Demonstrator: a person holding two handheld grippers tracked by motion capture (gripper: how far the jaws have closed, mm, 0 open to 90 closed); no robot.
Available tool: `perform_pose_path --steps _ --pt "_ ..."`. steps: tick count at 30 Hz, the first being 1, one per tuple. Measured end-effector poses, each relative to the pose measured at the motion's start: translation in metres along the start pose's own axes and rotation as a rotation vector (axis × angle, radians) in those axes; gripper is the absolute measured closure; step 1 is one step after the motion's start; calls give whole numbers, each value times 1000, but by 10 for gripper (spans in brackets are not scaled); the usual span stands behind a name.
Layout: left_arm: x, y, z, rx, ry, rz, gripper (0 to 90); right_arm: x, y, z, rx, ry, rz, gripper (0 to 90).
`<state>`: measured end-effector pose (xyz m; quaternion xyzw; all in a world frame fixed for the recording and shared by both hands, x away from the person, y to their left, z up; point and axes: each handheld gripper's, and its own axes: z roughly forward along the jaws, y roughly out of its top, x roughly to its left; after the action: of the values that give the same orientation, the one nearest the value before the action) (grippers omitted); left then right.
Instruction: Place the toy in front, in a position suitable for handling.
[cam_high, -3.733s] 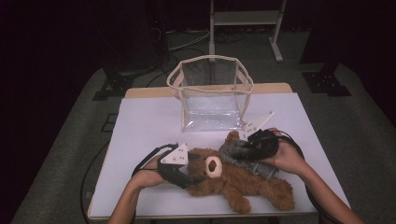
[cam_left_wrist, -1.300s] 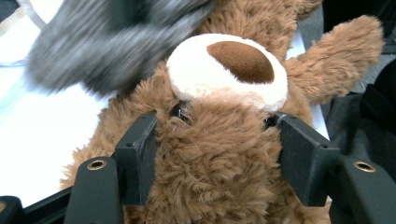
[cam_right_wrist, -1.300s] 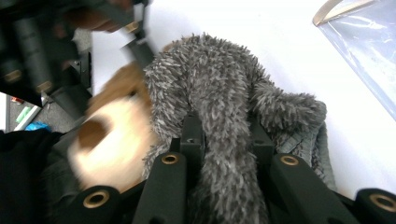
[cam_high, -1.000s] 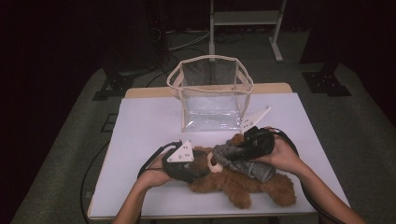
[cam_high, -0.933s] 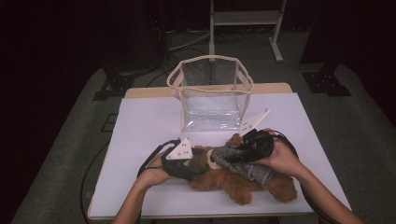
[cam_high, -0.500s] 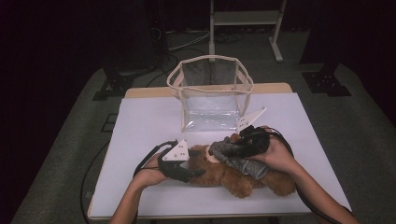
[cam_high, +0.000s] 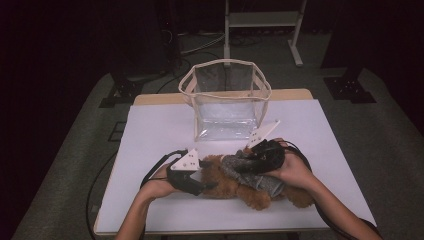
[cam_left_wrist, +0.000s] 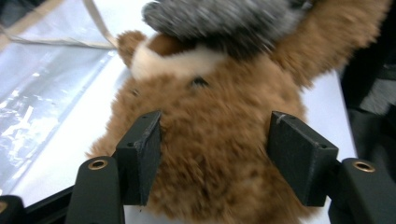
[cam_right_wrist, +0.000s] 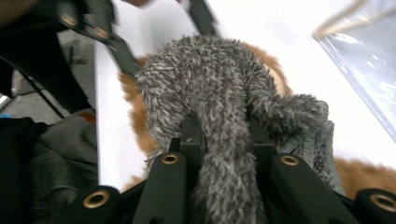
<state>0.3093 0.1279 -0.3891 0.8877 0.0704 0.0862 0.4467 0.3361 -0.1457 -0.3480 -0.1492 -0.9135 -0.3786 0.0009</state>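
A brown teddy bear (cam_high: 223, 181) lies on the white table (cam_high: 160, 130) near its front edge. A grey fuzzy garment (cam_high: 264, 183) covers the bear's body and reaches up to its head. My left gripper (cam_high: 204, 185) is at the bear's head; in the left gripper view its jaws stand open on either side of the head (cam_left_wrist: 210, 140), with the grey garment (cam_left_wrist: 219, 18) just beyond. My right gripper (cam_high: 242, 167) is shut on the garment's edge; in the right gripper view the grey fabric (cam_right_wrist: 205, 88) is pinched between the jaws above the brown fur.
A clear plastic bag with beige trim (cam_high: 226, 100) stands open at the back middle of the table. Cables trail from both grippers across the table. Beyond the table are a dark floor and a metal stand (cam_high: 260, 20).
The right gripper has drawn the grey garment leftward along the bear toward its head. The left gripper has stayed at the head, shifting only slightly.
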Motion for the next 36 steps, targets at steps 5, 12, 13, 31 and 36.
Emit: perform_pose_path --steps 5,12,13,31,36 --pt "0 -3 2 11 -4 0 379 -4 -5 -2 -1 -12 18 740" --pt "1 -3 9 -1 13 -7 397 10 8 0 -12 6 -34 741" --pt "1 -3 10 -5 16 -12 395 13 11 2 -10 7 -37 740" --pt "3 -10 -1 27 -23 -17 357 12 3 9 20 24 -39 745" --pt "4 -11 3 12 -13 -24 363 18 9 9 21 20 -49 745"
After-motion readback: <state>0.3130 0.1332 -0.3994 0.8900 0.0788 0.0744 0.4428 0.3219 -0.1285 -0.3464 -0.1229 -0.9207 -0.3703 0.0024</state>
